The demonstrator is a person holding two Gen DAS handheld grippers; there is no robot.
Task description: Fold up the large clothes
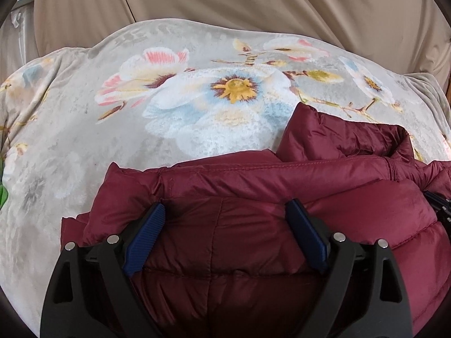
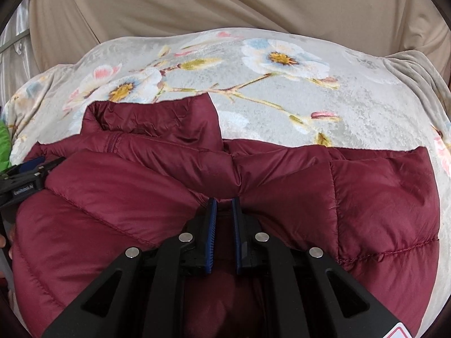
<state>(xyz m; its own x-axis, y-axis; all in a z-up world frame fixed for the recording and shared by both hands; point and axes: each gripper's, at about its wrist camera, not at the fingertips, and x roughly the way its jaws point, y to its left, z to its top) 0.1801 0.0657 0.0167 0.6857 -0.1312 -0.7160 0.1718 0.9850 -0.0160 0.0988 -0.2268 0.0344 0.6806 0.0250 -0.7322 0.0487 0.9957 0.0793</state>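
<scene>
A maroon quilted puffer jacket (image 1: 253,242) lies on the floral bed cover, collar (image 1: 346,138) toward the far side. My left gripper (image 1: 225,211) is open, its blue pads spread wide over the jacket's upper left part, holding nothing. In the right wrist view the jacket (image 2: 366,197) fills the lower half. My right gripper (image 2: 224,205) is nearly closed, pinching a fold of the jacket's fabric between its blue pads. The left gripper shows at the left edge of the right wrist view (image 2: 25,180).
A grey blanket with large flowers (image 1: 112,140) covers the bed under the jacket. Beige fabric (image 1: 253,0) hangs behind the bed. A green item (image 2: 4,146) peeks in at the left edge. The right gripper's tip (image 1: 439,205) shows at the right edge.
</scene>
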